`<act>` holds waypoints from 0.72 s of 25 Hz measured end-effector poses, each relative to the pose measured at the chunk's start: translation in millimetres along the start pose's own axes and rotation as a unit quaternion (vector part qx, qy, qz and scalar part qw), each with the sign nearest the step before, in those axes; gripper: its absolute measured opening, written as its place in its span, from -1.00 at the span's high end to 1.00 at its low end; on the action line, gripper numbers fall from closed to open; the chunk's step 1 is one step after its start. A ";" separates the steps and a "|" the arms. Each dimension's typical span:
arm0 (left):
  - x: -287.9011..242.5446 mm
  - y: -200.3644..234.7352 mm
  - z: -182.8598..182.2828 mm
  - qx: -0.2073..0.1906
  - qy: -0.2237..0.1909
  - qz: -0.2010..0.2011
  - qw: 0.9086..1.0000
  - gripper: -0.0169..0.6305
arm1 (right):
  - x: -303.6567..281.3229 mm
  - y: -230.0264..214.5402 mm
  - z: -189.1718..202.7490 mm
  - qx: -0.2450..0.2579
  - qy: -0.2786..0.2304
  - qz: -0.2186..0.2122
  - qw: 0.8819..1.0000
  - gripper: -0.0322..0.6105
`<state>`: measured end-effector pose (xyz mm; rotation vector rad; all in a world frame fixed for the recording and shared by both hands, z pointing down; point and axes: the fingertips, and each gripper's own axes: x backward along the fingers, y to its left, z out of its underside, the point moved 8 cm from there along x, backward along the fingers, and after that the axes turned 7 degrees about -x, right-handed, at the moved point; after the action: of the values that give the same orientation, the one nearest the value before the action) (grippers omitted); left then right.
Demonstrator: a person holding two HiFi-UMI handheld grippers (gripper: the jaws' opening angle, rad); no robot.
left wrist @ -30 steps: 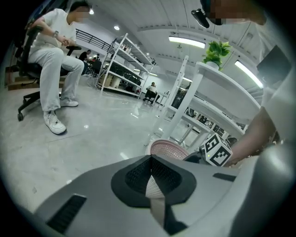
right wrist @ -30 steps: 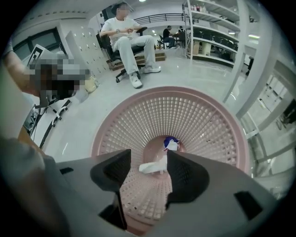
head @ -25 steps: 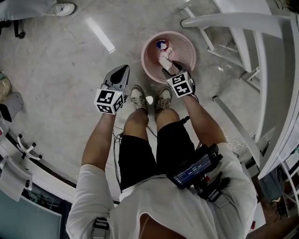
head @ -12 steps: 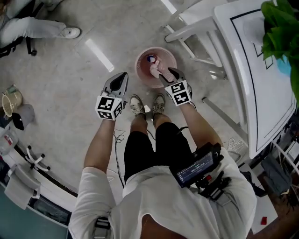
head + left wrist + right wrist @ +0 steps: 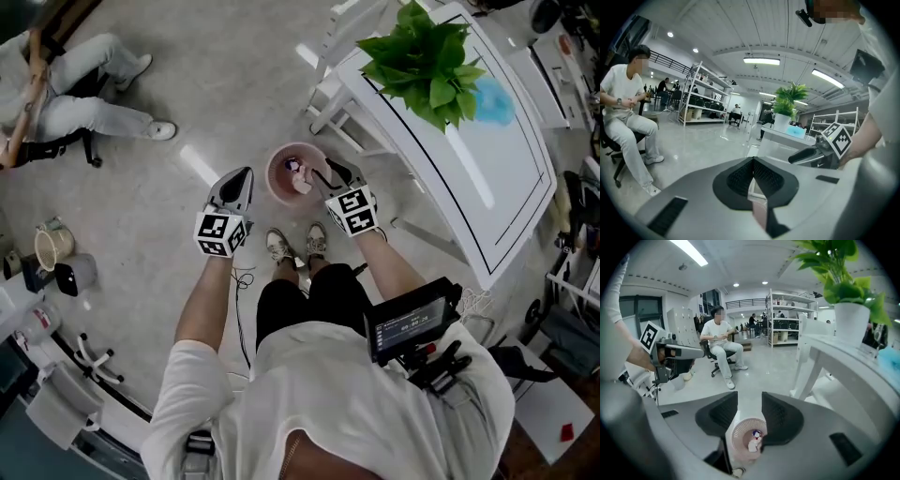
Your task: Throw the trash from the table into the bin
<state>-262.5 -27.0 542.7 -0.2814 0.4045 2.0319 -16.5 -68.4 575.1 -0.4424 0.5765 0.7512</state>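
**Trash in the pink bin, both hand-held grippers empty**

At the upper left of the head view a seated person (image 5: 80, 108) in light clothes sits on a chair on the grey floor (image 5: 187, 56).

Left of centre, the left hand-held gripper (image 5: 244, 176) is held out in front of the wearer. Its jaws are pressed together with nothing between them, and the left gripper view shows the ribbed pads meeting in one line.

Just right of it, at the centre, the pink bin (image 5: 275, 178) stands on the floor ahead of the wearer's shoes (image 5: 295, 246). The trash (image 5: 300, 181) lies inside it: a white crumpled piece with a small blue and red bit beside it.

The right hand-held gripper (image 5: 330, 169) overlaps the bin's right edge in the picture. Its jaws stand apart and have just been closing, with nothing held between them. In the right gripper view the bin and its trash show far below through the gap.

On the right, the white counter (image 5: 506, 187) carries a green potted plant (image 5: 427, 61) and, right of it, a light blue item (image 5: 494, 101).
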 end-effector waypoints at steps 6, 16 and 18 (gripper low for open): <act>25.9 -24.9 -64.0 -0.012 -0.022 0.004 1.000 0.93 | 69.1 11.8 -58.0 -0.014 -0.057 0.013 0.998 0.41; 56.2 -58.4 -149.8 -0.003 -0.095 0.013 0.995 0.93 | 169.0 20.8 -128.9 -0.001 -0.159 0.039 0.986 0.43; 60.1 -63.1 -158.6 -0.003 -0.105 0.017 0.994 0.93 | 180.6 22.0 -132.0 -0.001 -0.169 0.044 0.985 0.43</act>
<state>-230.6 -14.0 365.0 -0.0646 0.2736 2.0716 31.1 -37.2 357.7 -0.2834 0.2780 0.8898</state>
